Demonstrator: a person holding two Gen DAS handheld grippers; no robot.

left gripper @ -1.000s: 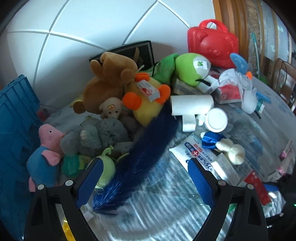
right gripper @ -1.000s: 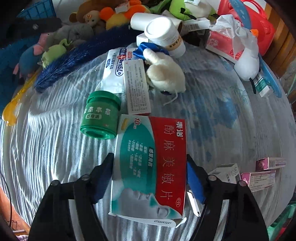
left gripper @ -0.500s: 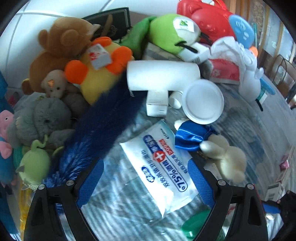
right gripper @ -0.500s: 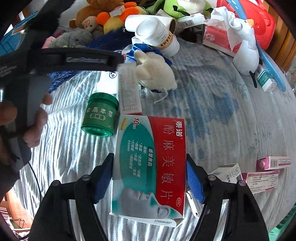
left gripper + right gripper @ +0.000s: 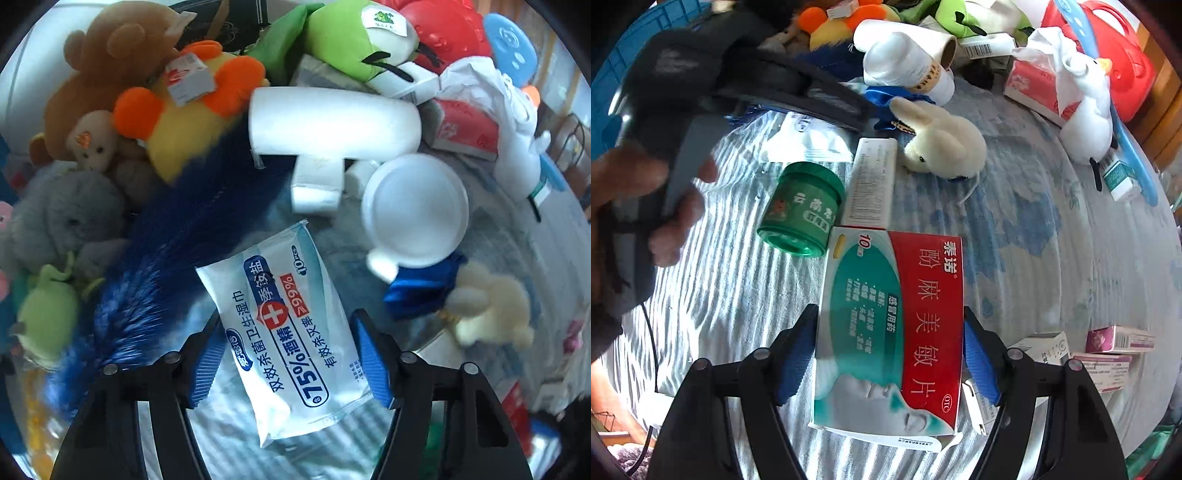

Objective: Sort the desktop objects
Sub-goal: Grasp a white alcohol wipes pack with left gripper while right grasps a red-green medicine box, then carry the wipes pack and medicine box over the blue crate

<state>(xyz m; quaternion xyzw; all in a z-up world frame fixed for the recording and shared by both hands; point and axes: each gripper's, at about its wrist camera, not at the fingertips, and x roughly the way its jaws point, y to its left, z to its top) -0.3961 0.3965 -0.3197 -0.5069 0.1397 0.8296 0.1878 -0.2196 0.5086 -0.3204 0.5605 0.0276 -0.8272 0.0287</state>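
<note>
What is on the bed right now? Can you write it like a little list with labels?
surface: striped cloth, cluttered
left gripper: open, fingers either side of the wipes pack
right gripper: shut on the medicine box
beside the box: green jar on its side, white rabbit toy
toy pile: brown bear, yellow and orange plush, green plush, grey plush
other things: blue feather, white bottle, red case

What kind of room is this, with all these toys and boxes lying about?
Probably a room in a home. Plush toys like the brown bear crowd a cloth-covered table beside a medicine box, and wooden furniture stands behind.
</note>
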